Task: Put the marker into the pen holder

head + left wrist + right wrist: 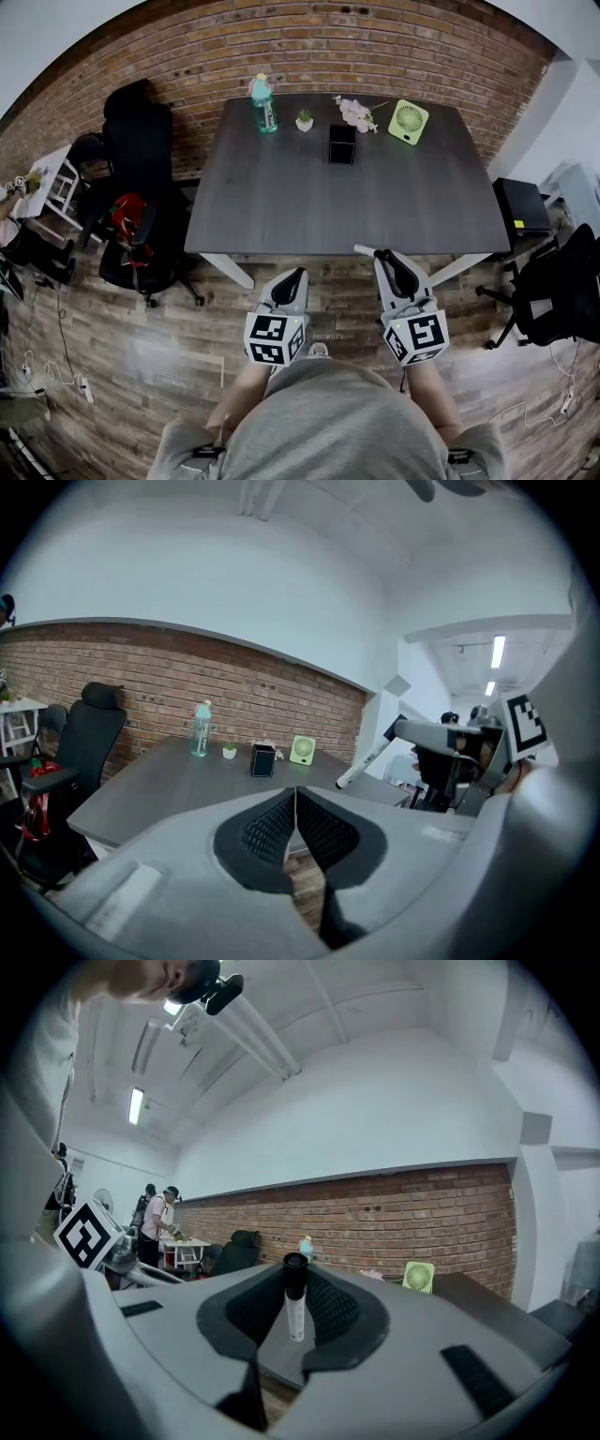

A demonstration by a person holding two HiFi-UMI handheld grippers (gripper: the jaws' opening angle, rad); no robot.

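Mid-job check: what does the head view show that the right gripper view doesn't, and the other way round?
Only the head view: the black pen holder, standing near the far edge of the table, well ahead of both grippers.
Only the right gripper view: the right gripper shut on the marker with its black cap up, and people standing in the background.
Both: the marker, the green fan, the bottle and the brick wall.

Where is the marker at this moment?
The right gripper holds the marker between its fingers, at the head view's lower right, by the table's near edge.
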